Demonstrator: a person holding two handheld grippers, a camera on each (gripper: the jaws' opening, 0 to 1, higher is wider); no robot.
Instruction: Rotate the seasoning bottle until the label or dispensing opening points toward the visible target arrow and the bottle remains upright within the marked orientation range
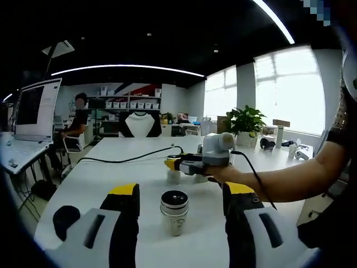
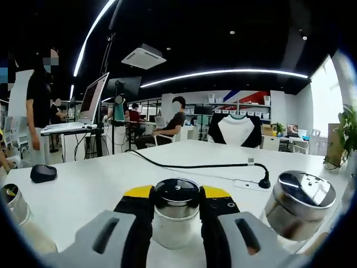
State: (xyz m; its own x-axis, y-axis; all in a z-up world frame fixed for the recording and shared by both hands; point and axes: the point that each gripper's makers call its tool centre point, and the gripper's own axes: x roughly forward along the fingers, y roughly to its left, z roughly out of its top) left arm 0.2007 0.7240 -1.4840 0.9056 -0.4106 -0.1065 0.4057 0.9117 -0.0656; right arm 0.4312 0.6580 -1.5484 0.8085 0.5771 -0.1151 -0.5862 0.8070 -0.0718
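In the left gripper view, a small seasoning bottle (image 1: 174, 212) with a round metal lid stands upright on the white table (image 1: 111, 178). It sits between the wide-apart jaws of my left gripper (image 1: 182, 192), which is open with a gap on each side. Farther back, a hand holds my right gripper (image 1: 174, 163) over another small bottle (image 1: 174, 177). In the right gripper view, my right gripper (image 2: 177, 192) is shut on a glass seasoning bottle (image 2: 176, 215) with a dark-topped metal lid, its yellow-tipped jaws pressing both sides.
A silver-lidded jar (image 2: 298, 204) stands close on the right and another jar (image 2: 14, 204) at the left edge. A black cable (image 2: 201, 166) crosses the table, and a black mouse (image 2: 43, 173) lies left. Beyond are a laptop (image 1: 36, 109), a plant (image 1: 245, 120) and seated people.
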